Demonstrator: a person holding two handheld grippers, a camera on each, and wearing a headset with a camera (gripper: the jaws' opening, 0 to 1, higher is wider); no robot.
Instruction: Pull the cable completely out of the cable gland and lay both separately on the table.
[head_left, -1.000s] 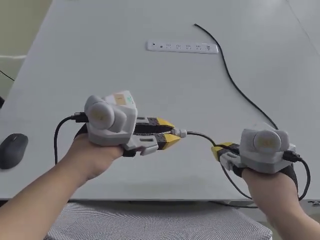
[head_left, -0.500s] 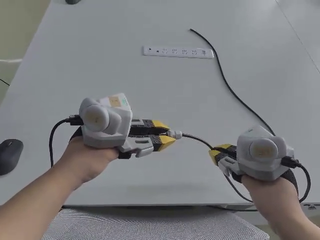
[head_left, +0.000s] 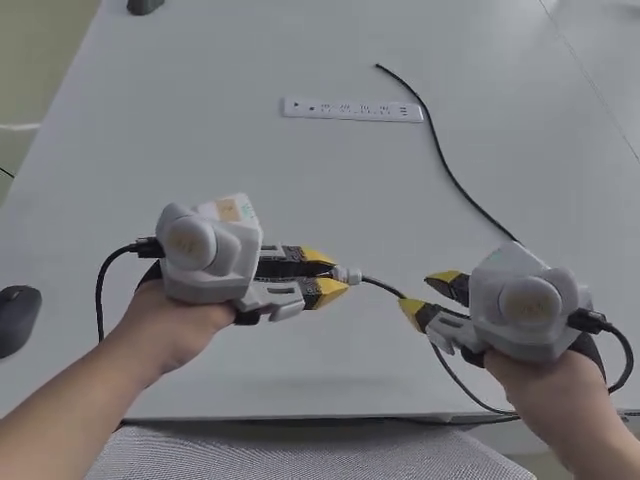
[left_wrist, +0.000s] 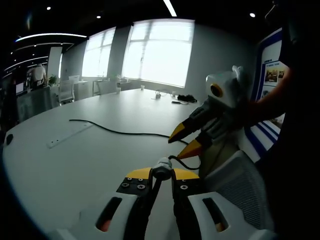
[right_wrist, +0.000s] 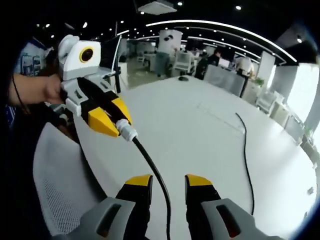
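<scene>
Our left gripper (head_left: 335, 277) clamps the cable gland (head_left: 350, 273); its cable (head_left: 385, 288) trails toward 4 o'clock, loose between the parted jaws of our right gripper (head_left: 428, 292), where we lose sight of it

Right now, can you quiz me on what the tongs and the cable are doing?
1. True or false: the right tongs are shut on the cable.
2. What do the left tongs hold? A: a cup. B: the gland. C: a pen.
3. What dark thing lies at the left edge of the table?

Key
1. False: they are open, and the cable runs between the jaws.
2. B.
3. The mouse.
</scene>
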